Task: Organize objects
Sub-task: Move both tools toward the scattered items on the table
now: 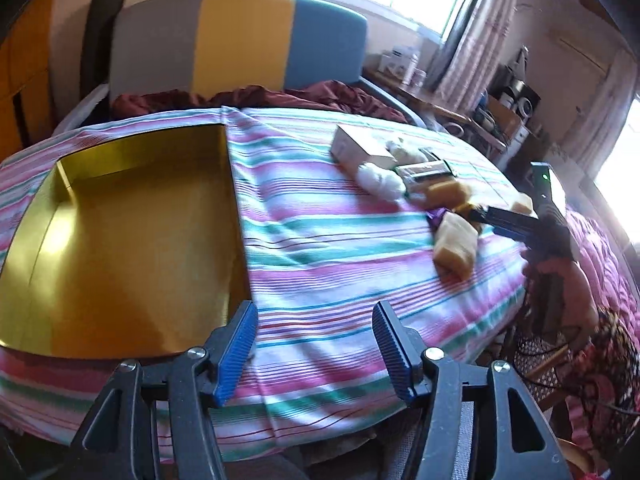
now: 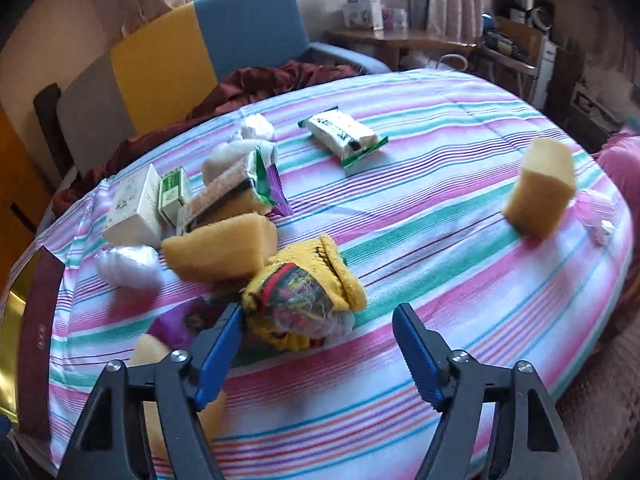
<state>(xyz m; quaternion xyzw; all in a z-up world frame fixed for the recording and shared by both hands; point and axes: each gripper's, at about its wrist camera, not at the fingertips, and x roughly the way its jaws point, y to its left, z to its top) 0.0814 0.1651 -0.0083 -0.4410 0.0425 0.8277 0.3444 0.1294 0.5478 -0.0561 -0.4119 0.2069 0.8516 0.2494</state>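
A gold open box lies on the striped cloth at the left, and my left gripper hovers open and empty beside its near right corner. Across the table my right gripper reaches into a cluster of items. In the right wrist view the right gripper is open over a yellow knitted bundle. The bundle lies against the left pad and apart from the right one. Around it lie a yellow sponge, a white cotton wad, a purple wrapper and a white carton.
A second sponge stands at the far right and a white-green packet lies toward the back. A small green box stands beside the carton. A grey, yellow and blue chair back with maroon fabric stands behind the table. Pink bedding is to the right.
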